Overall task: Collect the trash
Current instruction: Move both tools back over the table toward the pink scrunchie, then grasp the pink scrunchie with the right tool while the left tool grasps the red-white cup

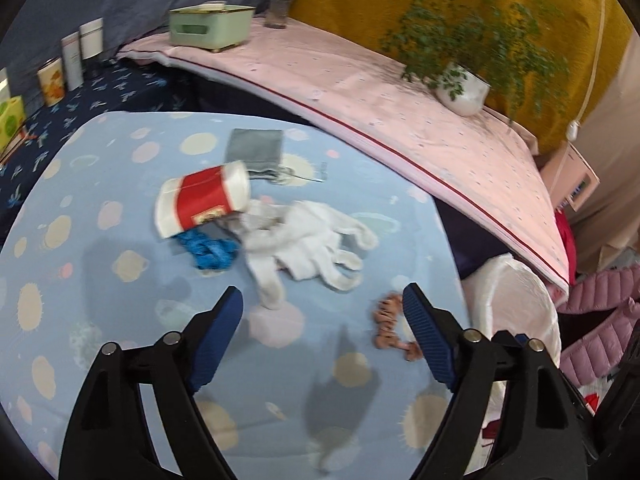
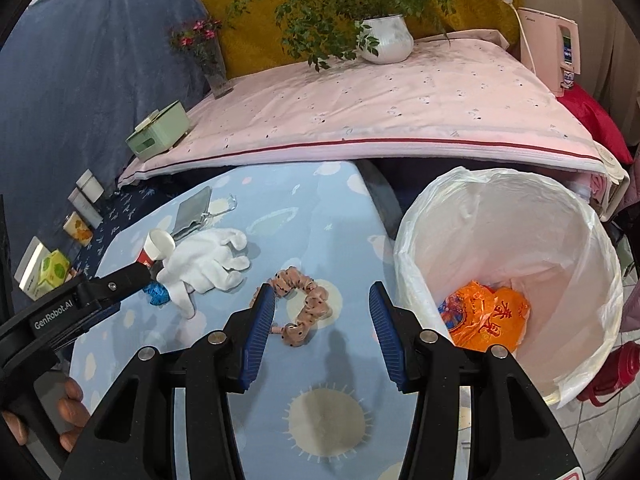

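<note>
On the light blue table [image 1: 120, 312] a red and white paper cup [image 1: 202, 202] lies on its side. A crumpled blue scrap [image 1: 212, 252] lies under it, a white glove [image 1: 304, 246] beside it. A pink spotted scrunchie [image 1: 390, 328] lies near the table's right edge. My left gripper [image 1: 322, 320] is open and empty, just short of the glove. In the right wrist view my right gripper [image 2: 322, 312] is open and empty above the scrunchie [image 2: 302, 306]. A white-lined bin [image 2: 516, 208] stands right of the table, with an orange wrapper [image 2: 486, 314] inside. The glove [image 2: 208, 260] and cup [image 2: 158, 246] lie to the left.
A grey pouch [image 1: 254, 148] lies at the table's far side. A pink-covered surface [image 2: 380, 108] behind holds a green box [image 2: 158, 130], a flower vase [image 2: 214, 68] and a potted plant [image 2: 388, 38]. Cans and boxes [image 1: 52, 80] stand on a dark cloth at left.
</note>
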The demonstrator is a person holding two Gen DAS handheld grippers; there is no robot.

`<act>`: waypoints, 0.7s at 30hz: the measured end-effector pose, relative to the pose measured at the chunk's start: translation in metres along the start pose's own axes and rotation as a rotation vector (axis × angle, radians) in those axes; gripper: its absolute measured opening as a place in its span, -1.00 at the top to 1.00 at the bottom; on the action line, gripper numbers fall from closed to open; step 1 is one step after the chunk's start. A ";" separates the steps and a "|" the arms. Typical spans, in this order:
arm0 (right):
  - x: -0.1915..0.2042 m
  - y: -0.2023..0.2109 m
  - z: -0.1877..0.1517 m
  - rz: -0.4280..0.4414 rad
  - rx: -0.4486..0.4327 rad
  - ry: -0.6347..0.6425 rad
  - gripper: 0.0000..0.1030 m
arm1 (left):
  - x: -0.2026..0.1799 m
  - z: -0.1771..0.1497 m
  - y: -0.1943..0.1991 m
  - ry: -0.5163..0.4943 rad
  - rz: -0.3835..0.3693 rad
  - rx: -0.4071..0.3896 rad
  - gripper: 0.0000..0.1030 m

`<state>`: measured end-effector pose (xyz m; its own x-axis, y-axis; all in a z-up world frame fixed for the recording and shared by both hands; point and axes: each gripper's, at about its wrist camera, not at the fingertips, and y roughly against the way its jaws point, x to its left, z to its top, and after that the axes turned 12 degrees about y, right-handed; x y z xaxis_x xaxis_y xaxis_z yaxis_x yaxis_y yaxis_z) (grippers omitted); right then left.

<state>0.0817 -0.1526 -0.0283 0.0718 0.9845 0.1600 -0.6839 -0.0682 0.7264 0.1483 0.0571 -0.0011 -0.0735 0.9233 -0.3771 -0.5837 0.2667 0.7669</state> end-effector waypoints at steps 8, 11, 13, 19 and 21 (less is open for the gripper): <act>0.013 -0.040 -0.003 0.008 0.069 0.011 0.06 | 0.050 0.025 -0.013 0.105 0.067 -0.007 -0.71; 0.014 -0.055 -0.004 0.007 0.090 0.012 0.06 | 0.060 0.036 -0.018 0.124 0.075 -0.009 -0.72; 0.015 -0.065 -0.003 0.004 0.104 0.010 0.06 | 0.065 0.043 -0.023 0.135 0.076 -0.007 -0.73; 0.019 -0.086 -0.003 0.005 0.137 0.018 0.31 | 0.072 0.063 -0.044 0.157 0.092 0.006 -0.76; 0.022 -0.093 -0.003 0.009 0.149 0.025 0.44 | 0.073 0.070 -0.052 0.156 0.100 0.015 -0.76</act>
<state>0.1447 -0.1241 -0.0941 0.0467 0.9873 0.1516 -0.5691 -0.0984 0.8164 0.2301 0.1300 -0.0323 -0.2559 0.8915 -0.3739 -0.5556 0.1809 0.8115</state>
